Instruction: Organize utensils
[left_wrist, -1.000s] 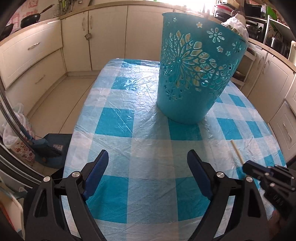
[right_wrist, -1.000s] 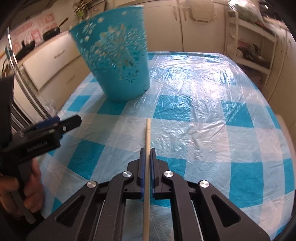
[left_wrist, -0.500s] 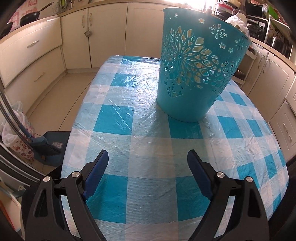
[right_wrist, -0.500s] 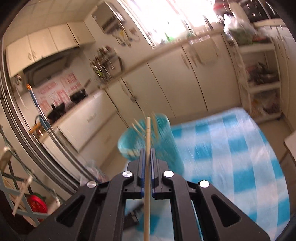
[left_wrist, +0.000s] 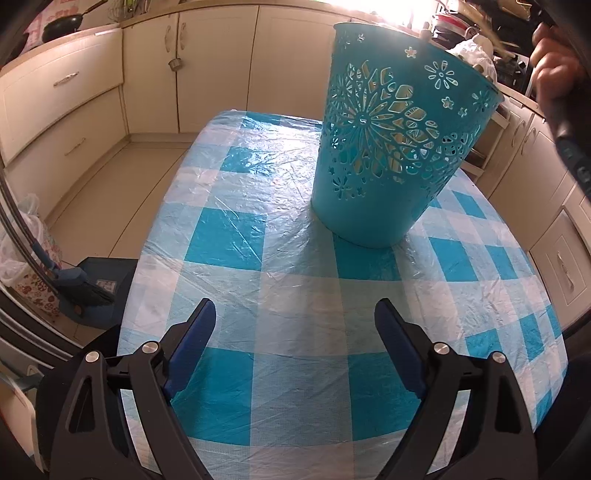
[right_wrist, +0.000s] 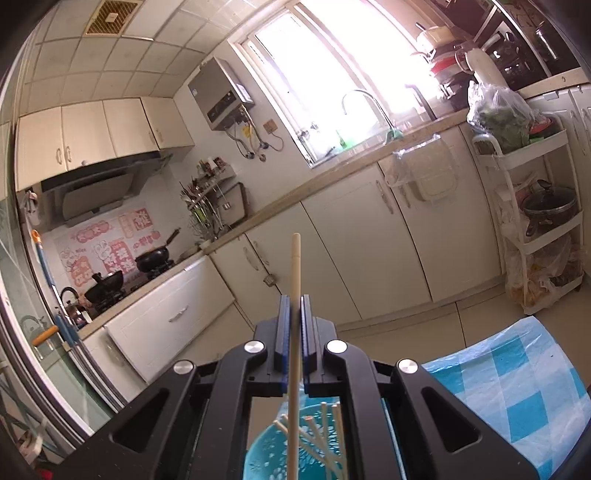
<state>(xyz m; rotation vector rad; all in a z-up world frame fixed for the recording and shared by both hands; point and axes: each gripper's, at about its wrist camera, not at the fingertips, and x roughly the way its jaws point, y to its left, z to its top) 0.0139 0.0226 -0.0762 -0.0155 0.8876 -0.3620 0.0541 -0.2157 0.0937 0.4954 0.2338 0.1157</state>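
A tall teal cut-out basket (left_wrist: 399, 147) stands on the blue-and-white checked tablecloth (left_wrist: 295, 280). Low over the cloth in front of the basket, my left gripper (left_wrist: 295, 314) is open with nothing between its blue pads. My right gripper (right_wrist: 295, 306) is shut on a pale wooden chopstick (right_wrist: 296, 266), which sticks out ahead of the pads and runs back under the camera. The basket (right_wrist: 264, 456) is right below this gripper, with several chopsticks (right_wrist: 334, 428) standing inside. In the left wrist view, a person's hand (left_wrist: 557, 74) is above the basket's right rim.
Cream kitchen cabinets (left_wrist: 218, 66) line the walls around the table. A dustpan and brush (left_wrist: 88, 291) lie on the floor by the table's left edge. A white shelf trolley (right_wrist: 535, 221) with pots and bags stands to the right. The table's far corner (right_wrist: 517, 387) shows beside the basket.
My right gripper rose from the table with the chopstick and tipped up toward level, ending over the basket. It left the lower right of the left wrist view. The left gripper stayed put.
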